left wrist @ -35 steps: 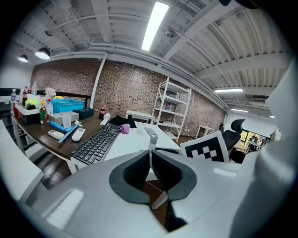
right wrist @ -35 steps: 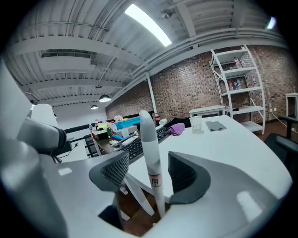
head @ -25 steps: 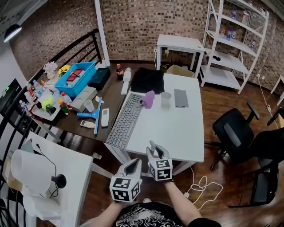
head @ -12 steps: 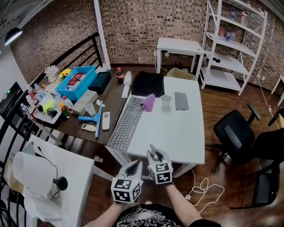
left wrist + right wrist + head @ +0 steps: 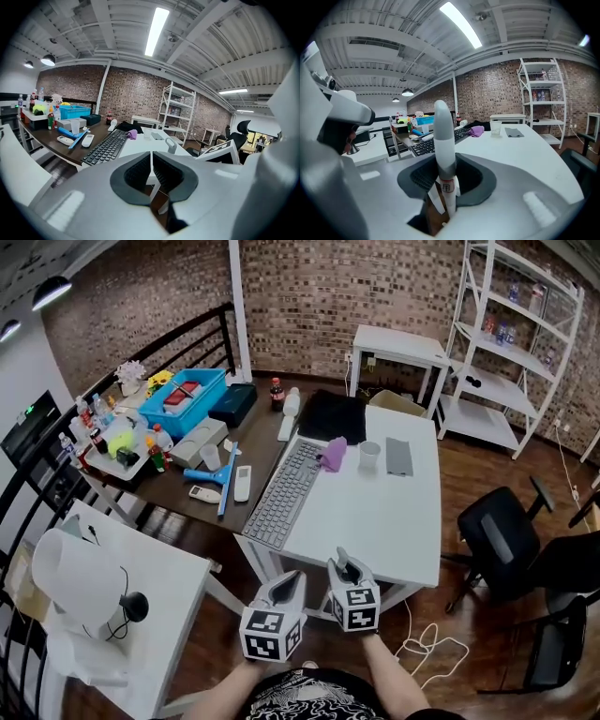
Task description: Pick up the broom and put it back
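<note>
The broom's white and grey handle [image 5: 444, 140] stands upright between the jaws of my right gripper [image 5: 445, 173], which have just been closing and are shut on it. In the head view its looped grey top [image 5: 344, 563] sticks up from the right gripper [image 5: 347, 572] at the front edge of the white table [image 5: 394, 521]. The left gripper view shows that same loop [image 5: 171, 144] to the right. The broom's head is hidden. My left gripper [image 5: 289, 579] hangs beside the right one with its jaws together and nothing between its pads [image 5: 140, 171].
The white table carries a keyboard [image 5: 286, 493], a purple cloth [image 5: 333, 454], a cup [image 5: 369, 456] and a grey cloth [image 5: 398, 456]. A cluttered dark table [image 5: 253, 451] adjoins it on the left. A black office chair [image 5: 502, 540] stands right, a cable [image 5: 431, 648] lies on the floor.
The head view has swung, so the tables sit a little further right in the picture. Both grippers stay at the table's front edge, the right one round the broom handle.
</note>
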Demonstrator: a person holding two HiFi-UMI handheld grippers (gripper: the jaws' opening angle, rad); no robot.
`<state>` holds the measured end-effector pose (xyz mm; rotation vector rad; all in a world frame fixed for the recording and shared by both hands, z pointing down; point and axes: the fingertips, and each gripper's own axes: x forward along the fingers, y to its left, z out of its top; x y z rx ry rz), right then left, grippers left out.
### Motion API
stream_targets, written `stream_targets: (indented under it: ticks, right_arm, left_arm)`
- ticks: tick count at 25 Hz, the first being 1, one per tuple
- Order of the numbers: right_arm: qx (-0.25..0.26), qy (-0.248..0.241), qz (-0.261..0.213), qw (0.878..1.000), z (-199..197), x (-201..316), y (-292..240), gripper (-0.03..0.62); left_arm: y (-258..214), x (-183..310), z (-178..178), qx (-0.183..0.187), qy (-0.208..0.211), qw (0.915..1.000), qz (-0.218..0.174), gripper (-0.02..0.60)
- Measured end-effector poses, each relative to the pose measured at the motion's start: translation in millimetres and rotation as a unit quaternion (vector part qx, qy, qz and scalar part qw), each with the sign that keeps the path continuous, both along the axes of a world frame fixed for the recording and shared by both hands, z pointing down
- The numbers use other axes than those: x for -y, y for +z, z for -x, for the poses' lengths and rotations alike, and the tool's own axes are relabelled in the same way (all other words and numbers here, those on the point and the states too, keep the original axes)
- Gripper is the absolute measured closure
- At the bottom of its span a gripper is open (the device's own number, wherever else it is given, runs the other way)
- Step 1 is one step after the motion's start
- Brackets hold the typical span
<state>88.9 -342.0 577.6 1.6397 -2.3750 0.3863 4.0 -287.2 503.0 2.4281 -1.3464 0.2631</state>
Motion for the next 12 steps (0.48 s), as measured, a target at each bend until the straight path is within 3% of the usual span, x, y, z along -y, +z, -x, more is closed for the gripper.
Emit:
stream_targets:
  ticks: [12]
  right_arm:
    - [0.008,0.029,-0.035,0.999,4.0,-48.0,-51.7,0.502]
  left_arm:
    - [-23.2,-32.0,29.9,-0.001,-0.002,0.9997,-0.024,0.566]
